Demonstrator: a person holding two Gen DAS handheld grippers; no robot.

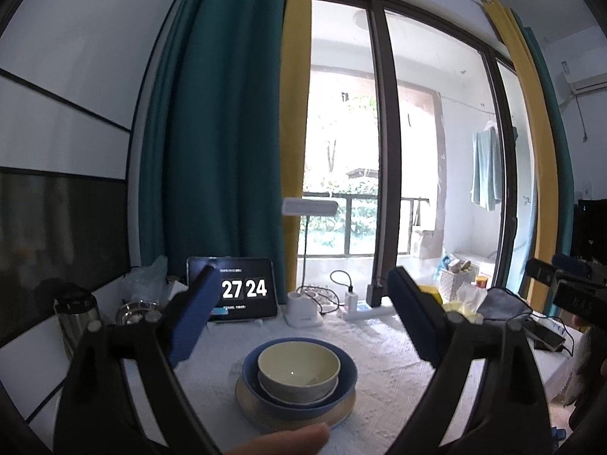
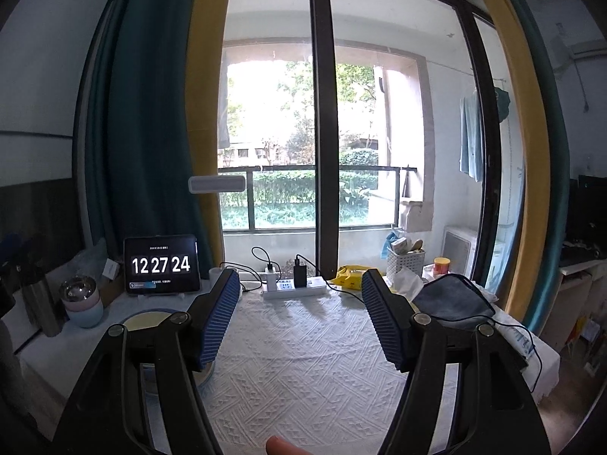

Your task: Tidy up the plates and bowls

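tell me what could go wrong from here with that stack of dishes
1. The cream bowl sits nested in the blue bowl on a beige plate; lifting only the top piece could drag or tip the others.
2. The open left gripper has the tablet and lamp base just behind the stack, so an overshoot might knock them.

Between the spread fingers of the left claw (image 1: 299,303) the way down to the stacked cream bowl (image 1: 298,369), blue bowl (image 1: 343,379) and beige plate (image 1: 246,398) lies open. Behind the stack a tablet (image 1: 246,290), a lamp base (image 1: 302,309) and a power strip (image 1: 360,309) with trailing cables line the far edge. In the right view, the white cloth of the tabletop (image 2: 303,360) is bare between the fingers of the right claw (image 2: 301,313); a dark folded cloth (image 2: 453,297) and a cable crowd its right side, cups (image 2: 81,301) and a flask (image 2: 38,299) its left.
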